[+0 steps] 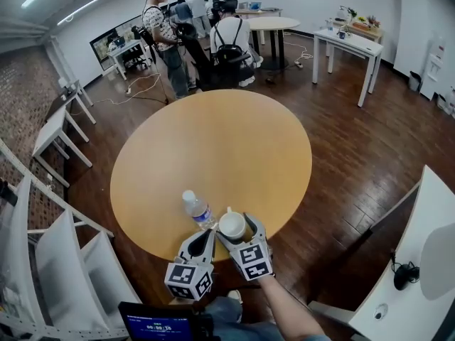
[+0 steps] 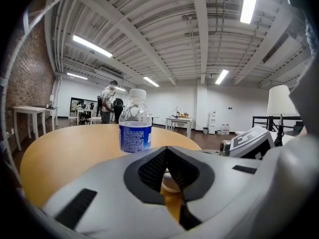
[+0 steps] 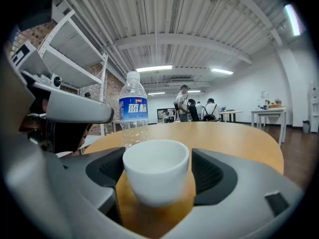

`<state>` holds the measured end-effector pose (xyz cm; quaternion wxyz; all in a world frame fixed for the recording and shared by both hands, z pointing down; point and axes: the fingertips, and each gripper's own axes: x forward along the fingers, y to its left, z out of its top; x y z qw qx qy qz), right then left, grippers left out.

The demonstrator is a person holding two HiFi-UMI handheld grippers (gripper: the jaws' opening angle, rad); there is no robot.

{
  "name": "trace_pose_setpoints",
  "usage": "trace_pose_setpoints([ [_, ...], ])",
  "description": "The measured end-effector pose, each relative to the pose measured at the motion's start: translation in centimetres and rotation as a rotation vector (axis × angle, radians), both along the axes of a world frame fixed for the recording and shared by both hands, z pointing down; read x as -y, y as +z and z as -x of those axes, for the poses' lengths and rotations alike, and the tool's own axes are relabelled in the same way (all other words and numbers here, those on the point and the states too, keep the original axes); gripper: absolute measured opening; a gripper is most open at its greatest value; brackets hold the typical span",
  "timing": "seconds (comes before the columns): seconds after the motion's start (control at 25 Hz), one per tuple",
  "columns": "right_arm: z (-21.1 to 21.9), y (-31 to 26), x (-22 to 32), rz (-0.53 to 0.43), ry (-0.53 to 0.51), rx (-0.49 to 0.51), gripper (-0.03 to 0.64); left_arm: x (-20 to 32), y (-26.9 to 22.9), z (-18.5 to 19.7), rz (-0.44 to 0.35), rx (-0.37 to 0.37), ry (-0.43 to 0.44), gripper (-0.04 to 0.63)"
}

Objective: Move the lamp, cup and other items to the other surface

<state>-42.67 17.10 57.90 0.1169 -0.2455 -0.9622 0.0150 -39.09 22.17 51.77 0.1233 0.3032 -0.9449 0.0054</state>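
Note:
A white cup (image 1: pixel 232 224) stands near the front edge of the round wooden table (image 1: pixel 213 141). My right gripper (image 1: pixel 239 231) is open around it, and its pads stand just off the cup's sides. In the right gripper view the cup (image 3: pixel 155 173) fills the gap between the jaws of the right gripper (image 3: pixel 157 185). A clear water bottle (image 1: pixel 197 209) with a blue label stands upright just left of the cup. My left gripper (image 1: pixel 205 234) is shut and empty, right behind the bottle (image 2: pixel 135 128). A white lamp (image 1: pixel 435 260) stands on the white desk (image 1: pixel 398 297) at the right.
A white shelf unit (image 1: pixel 57 261) stands close on the left. Several people (image 1: pixel 170 41) stand or sit at the far end of the room among white tables (image 1: pixel 348 45). A dark screen (image 1: pixel 158 325) is at the bottom edge. Dark wood floor surrounds the table.

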Motion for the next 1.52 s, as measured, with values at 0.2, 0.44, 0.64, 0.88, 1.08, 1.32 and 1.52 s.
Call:
trace_pose_setpoints([
  [0.2,-0.7,-1.6,0.7,0.027,0.015,0.032,0.423,0.5,-0.6,-1.0,0.001,0.011,0.000,0.005],
  [0.44,-3.6,-3.9,2.9,-0.005,0.029,0.074,0.385,3.1,-1.8,-2.5,-0.012,0.009,0.033,0.005],
  [0.64,-8.0,-6.2,7.4,-0.008,0.098,0.105,0.372,7.7,-2.3,-5.1,-0.029,0.014,0.109,0.005],
  [0.88,-13.8,-9.8,13.6,-0.019,0.188,0.185,0.143,14.9,-3.9,-9.0,-0.074,0.031,0.239,0.005],
  [1.08,-18.6,-11.2,18.6,-0.020,0.285,0.204,0.046,19.8,-4.4,-12.6,-0.101,0.017,0.343,0.003],
  [1.32,-23.9,-11.8,23.0,-0.032,0.356,0.217,0.004,24.7,-4.4,-16.8,-0.116,0.015,0.436,0.005],
  [1.52,-27.6,-12.4,26.2,-0.048,0.427,0.223,0.004,28.5,-5.0,-20.0,-0.125,0.023,0.518,0.005],
])
